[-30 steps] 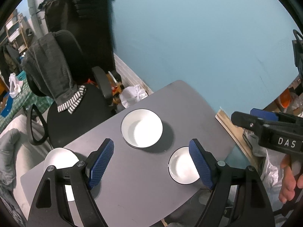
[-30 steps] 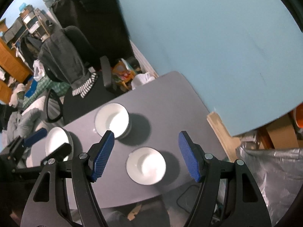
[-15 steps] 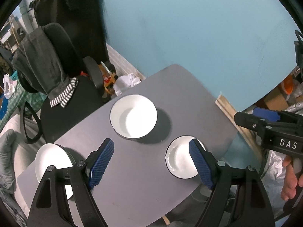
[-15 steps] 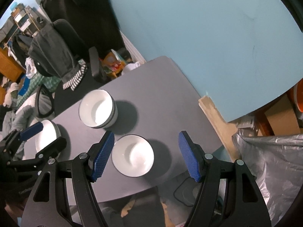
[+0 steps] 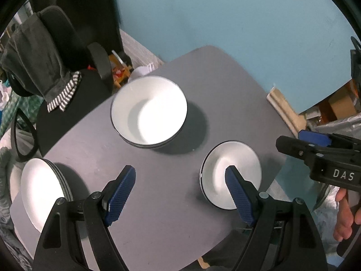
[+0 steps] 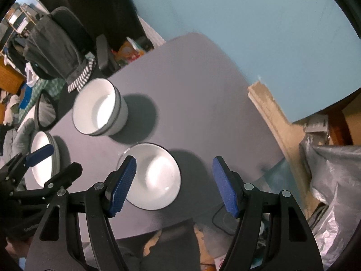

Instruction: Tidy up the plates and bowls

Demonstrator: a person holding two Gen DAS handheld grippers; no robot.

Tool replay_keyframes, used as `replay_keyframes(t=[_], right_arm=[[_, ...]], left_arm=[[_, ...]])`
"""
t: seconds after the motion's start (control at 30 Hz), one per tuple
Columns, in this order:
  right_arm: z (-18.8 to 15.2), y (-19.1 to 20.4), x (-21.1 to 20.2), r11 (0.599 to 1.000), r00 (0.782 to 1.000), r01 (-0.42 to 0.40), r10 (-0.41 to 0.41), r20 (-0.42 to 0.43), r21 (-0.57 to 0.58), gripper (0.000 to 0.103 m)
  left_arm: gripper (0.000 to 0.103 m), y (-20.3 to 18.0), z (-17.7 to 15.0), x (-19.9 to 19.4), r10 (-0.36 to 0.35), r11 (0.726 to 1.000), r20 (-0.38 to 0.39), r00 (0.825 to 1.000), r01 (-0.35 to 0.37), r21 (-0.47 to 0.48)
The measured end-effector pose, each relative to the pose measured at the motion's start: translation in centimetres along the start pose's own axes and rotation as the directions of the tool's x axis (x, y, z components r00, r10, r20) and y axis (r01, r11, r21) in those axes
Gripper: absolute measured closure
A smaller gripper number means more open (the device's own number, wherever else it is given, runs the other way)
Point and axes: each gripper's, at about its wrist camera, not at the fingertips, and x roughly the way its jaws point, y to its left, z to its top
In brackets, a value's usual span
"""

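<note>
On a grey table (image 5: 225,85) stand a stack of white bowls (image 5: 149,115), a single small white bowl (image 5: 216,164) near the front right edge, and a stack of white plates (image 5: 38,187) at the left. My left gripper (image 5: 180,194) is open and empty above the table between the plates and the small bowl. My right gripper (image 6: 173,185) is open and empty, hovering over the small bowl (image 6: 158,176). The bowl stack (image 6: 99,108) and plates (image 6: 42,158) also show in the right wrist view.
A black office chair (image 5: 61,72) draped with dark clothes stands behind the table's left side. A blue wall (image 5: 225,18) is behind. Wood planks (image 6: 270,117), cardboard and a grey plastic bag (image 6: 334,180) lie to the right of the table.
Both grippers have come lower and closer to the table. The right gripper has shifted so that the small bowl lies between its fingers. Both stay open.
</note>
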Motion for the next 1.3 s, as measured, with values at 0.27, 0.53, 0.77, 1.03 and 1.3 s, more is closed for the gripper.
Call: replay_keyframes(t=[0.27,0.53,0.77,1.03,1.3], right_arm=[[-0.9,-0.6,3.4,1.0,0.998,0.011,-0.011,-0.061,-0.011,0.034],[-2.2,-1.0,6.8,1.0,0.994,-0.006,0.003,-0.111,-0.027,0.034],[-3.0,-1.3,8.3,0.999,0.991,-0.031,0.026,-0.128,-0.039,0.034],[-3.2,-2.1,9.1,0.998,0.989,-0.053,0.048,-0.139,-0.031,0.035],[-3.3,-1.9,9.1,0.996,0.986,-0.073,0.065,-0.155,-0.045,0.059]], left_arm=[[0.02,-0.6,-0.9,3.5,0.004,1.0,-0.055,0.998,-0.003,0.011],[0.02,-0.6,-1.3,6.4,-0.009,1.0,-0.103,0.995,0.008,-0.011],[0.02,-0.5,-1.6,8.0,-0.035,0.999,-0.123,0.992,0.03,-0.046],[0.022,0.2,-1.8,9.2,-0.075,0.991,-0.136,0.988,0.059,-0.119],[0.052,0.1,-2.0,10.1,-0.105,0.989,-0.159,0.982,0.087,-0.118]])
